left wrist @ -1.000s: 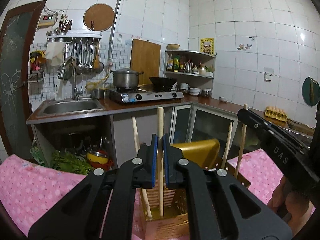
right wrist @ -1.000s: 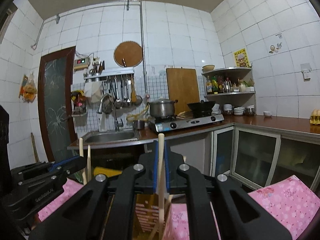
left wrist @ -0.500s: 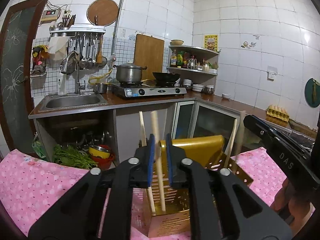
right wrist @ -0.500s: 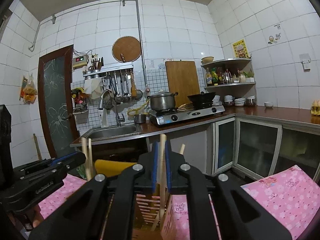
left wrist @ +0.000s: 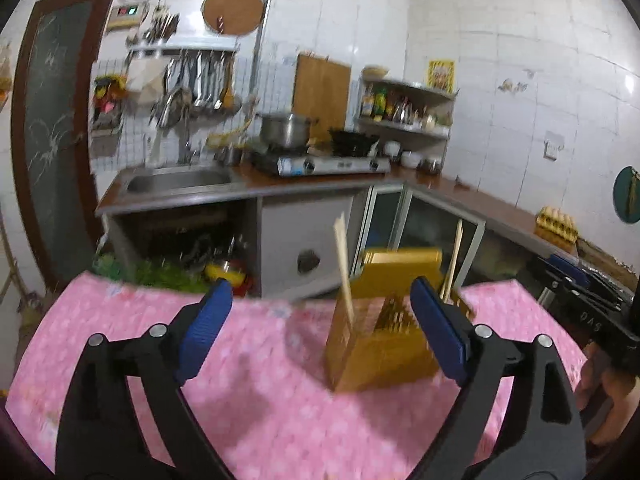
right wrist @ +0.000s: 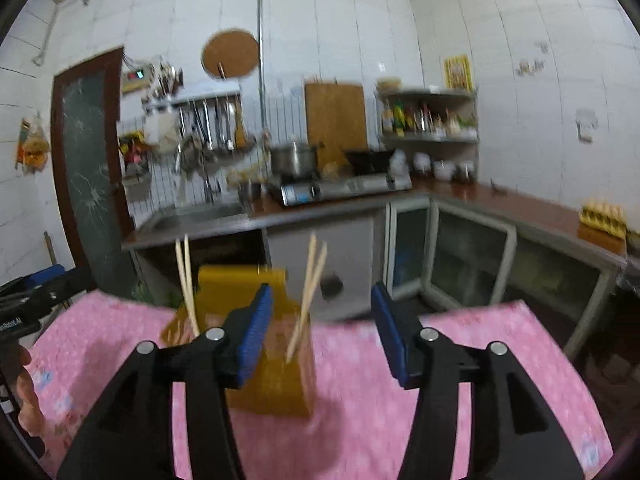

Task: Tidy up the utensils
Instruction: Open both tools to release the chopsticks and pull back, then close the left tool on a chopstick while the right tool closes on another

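The chopsticks stand tilted inside the yellow holder, which sits on the desk with a pink cloth. My left gripper is wide open and holds nothing; my right gripper is also wide open and empty, near the holder.

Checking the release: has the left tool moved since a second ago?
Yes. The left tool has opened and backed away from the gold utensil holder, which now stands farther off on the pink tablecloth.
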A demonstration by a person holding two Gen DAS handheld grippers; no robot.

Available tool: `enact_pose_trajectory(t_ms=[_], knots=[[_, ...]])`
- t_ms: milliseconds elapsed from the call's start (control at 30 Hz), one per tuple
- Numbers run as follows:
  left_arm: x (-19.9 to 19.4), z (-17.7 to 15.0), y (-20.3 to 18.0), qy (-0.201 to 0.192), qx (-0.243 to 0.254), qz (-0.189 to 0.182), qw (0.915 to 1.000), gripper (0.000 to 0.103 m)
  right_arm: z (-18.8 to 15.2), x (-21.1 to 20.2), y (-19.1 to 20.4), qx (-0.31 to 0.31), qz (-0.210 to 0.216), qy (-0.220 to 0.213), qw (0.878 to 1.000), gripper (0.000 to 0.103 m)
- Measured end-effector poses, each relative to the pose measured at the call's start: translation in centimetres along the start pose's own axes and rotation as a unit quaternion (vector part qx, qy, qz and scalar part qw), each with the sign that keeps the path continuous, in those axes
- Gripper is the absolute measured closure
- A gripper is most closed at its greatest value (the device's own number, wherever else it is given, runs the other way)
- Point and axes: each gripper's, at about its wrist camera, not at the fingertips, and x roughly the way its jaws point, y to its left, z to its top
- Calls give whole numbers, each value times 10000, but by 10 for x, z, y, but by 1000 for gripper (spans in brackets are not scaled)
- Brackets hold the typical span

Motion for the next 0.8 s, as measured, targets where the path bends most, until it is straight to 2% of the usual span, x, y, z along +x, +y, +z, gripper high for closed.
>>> enact_pose_trajectory(t_ms=[100, 333, 433, 567, 800], knots=[[-12, -25, 10, 370, -105, 208, 9990, 5, -24, -13, -1, 23, -103, 431, 9990, 49], [-17, -90, 17, 1300, -87, 333, 9909, 5, -98, -29, 2, 158, -136, 1299, 9913, 49], [-12, -111, 19, 1602, -149, 372, 9863, 5, -123, -31, 2, 195, -194, 1515, 9881, 49], [2, -136, 24, 2100, -286, 420, 9764, 5, -147, -28, 4, 216, -280, 1743, 9841, 49], [19, -159, 21, 2509, -404, 471, 9660, 5, -162, -14, 11, 251, -362, 2035, 9781, 49]])
